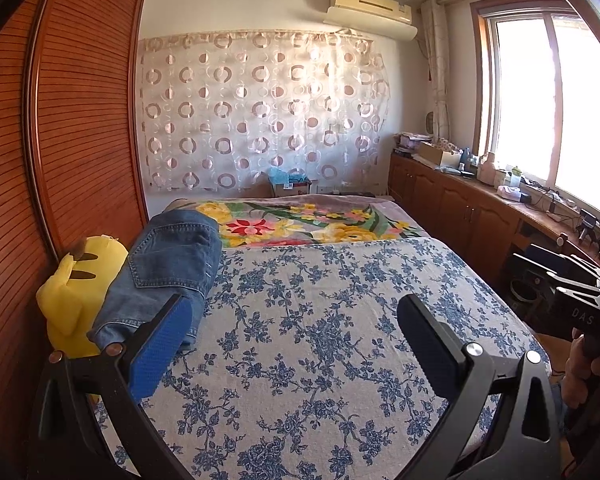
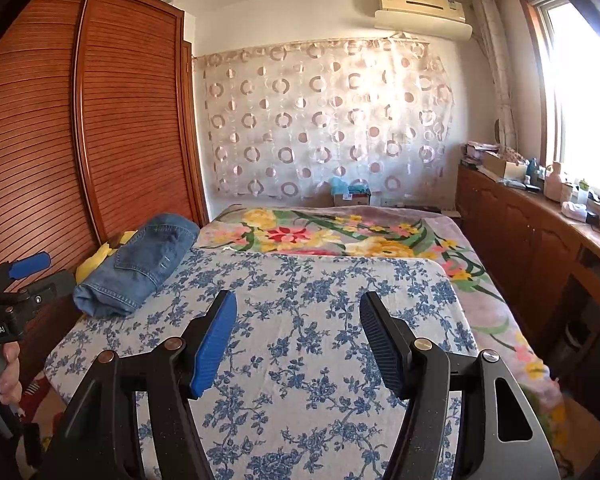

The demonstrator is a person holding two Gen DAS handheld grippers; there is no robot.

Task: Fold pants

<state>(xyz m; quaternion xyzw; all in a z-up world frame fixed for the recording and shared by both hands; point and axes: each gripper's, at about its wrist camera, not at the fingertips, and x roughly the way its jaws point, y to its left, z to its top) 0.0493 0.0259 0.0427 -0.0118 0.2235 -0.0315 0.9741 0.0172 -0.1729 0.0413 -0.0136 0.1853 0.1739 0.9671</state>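
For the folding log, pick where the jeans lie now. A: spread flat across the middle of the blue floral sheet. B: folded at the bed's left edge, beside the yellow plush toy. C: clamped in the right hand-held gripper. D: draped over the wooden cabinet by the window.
B: the folded jeans rest at the left edge of the blue floral sheet, against the yellow plush toy.

A bed (image 2: 500,320) carries a blue-flowered sheet (image 2: 300,300) and folded jeans (image 2: 140,264).

pants (image 1: 168,268) on bed's (image 1: 320,320) left edge | plush toy (image 1: 76,292) left, touching
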